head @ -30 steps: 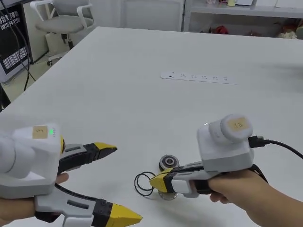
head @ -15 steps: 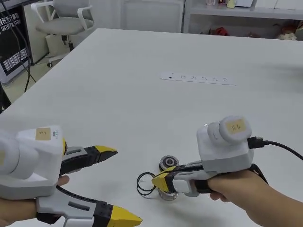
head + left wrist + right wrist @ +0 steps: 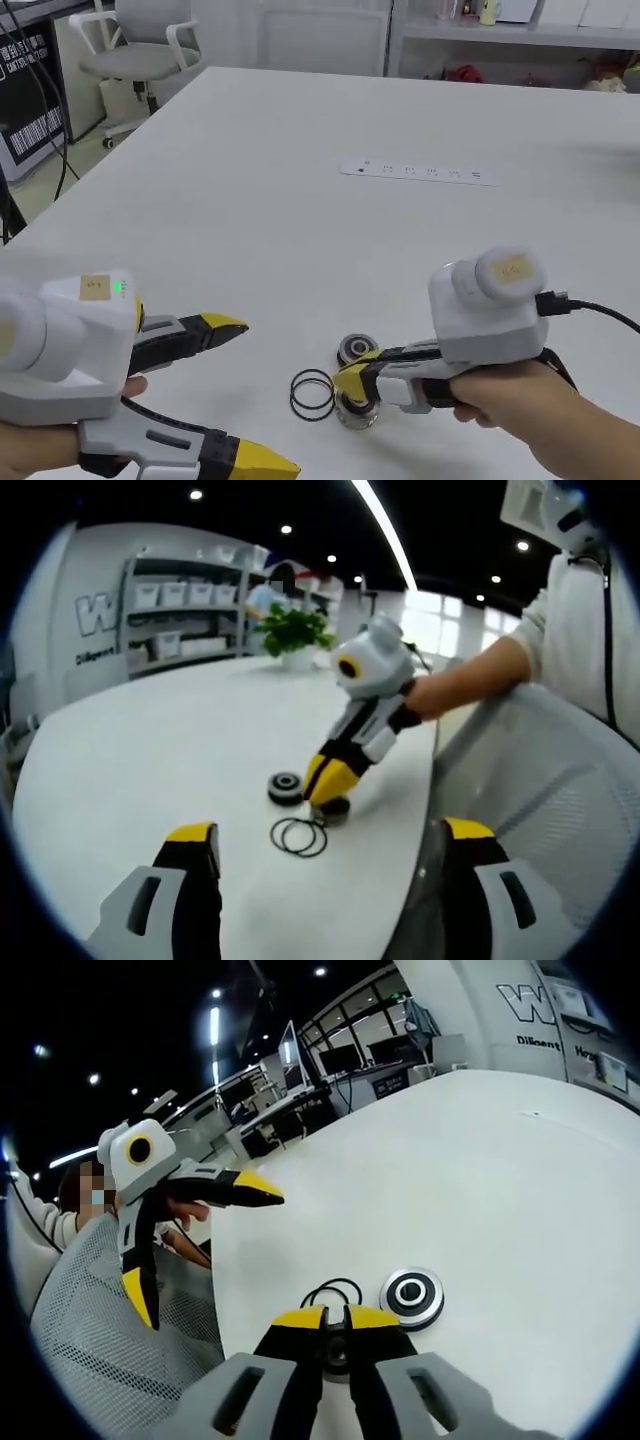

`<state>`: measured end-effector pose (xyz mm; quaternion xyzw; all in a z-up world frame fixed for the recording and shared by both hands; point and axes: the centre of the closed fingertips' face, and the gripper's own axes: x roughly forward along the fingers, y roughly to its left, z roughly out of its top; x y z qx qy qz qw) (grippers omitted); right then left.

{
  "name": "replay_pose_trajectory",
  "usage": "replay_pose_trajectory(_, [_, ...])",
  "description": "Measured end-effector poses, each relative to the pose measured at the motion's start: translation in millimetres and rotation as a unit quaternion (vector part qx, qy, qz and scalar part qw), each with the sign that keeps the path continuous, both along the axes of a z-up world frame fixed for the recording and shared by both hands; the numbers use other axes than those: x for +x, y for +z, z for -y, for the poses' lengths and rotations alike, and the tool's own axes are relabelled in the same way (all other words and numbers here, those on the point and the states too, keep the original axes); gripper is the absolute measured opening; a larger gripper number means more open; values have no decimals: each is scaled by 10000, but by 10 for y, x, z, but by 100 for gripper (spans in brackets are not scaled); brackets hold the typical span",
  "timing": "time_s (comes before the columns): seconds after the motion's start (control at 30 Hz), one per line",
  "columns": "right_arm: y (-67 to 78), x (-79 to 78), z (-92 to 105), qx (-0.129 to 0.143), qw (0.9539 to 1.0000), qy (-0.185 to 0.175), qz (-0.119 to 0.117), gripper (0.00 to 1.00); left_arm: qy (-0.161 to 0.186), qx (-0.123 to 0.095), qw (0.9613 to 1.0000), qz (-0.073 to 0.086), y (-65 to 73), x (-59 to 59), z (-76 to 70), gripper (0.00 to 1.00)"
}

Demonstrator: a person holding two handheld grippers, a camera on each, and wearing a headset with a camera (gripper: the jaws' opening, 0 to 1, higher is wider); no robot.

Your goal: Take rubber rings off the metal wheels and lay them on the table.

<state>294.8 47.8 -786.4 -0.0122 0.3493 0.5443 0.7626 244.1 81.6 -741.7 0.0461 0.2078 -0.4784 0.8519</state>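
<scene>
Right gripper [image 3: 347, 381]: fingers pinching metal wheel [image 3: 356, 412]
Left gripper [image 3: 253, 393]: fingers wide, empty
Risk: wheel slips (thin grip), scattering rubber rings [image 3: 312, 393]

white table [image 3: 300, 200]: middle of the head view | long white plug strip [image 3: 418, 172]: upper middle, lying flat on the table | grey chair [image 3: 140, 40]: upper left, behind the table | shelf [image 3: 500, 30]: upper right | green plant [image 3: 292, 632]: upper middle, left gripper view

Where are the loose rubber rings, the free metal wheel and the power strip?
rubber rings [image 3: 292, 393], head view, left edge of the band.
metal wheel [image 3: 356, 347], head view, its hub.
power strip [image 3: 418, 171], head view, middle of its top face.
</scene>
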Motion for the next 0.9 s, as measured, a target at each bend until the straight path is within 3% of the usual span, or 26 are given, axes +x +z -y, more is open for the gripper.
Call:
replay_pose_trajectory(0.3, [80,128,108,93,9997,-194,73,4,-29,32,10000,-38,-12,-23,23,92])
replay_pose_trajectory(0.67, [110,275,312,-28,9989,-308,365,5,-11,9,10000,-65,-19,-24,11,92])
replay_pose_trajectory(0.9, [97,374,454,-91,9979,-496,416,5,-4,-48,10000,-72,-2,-22,11,92])
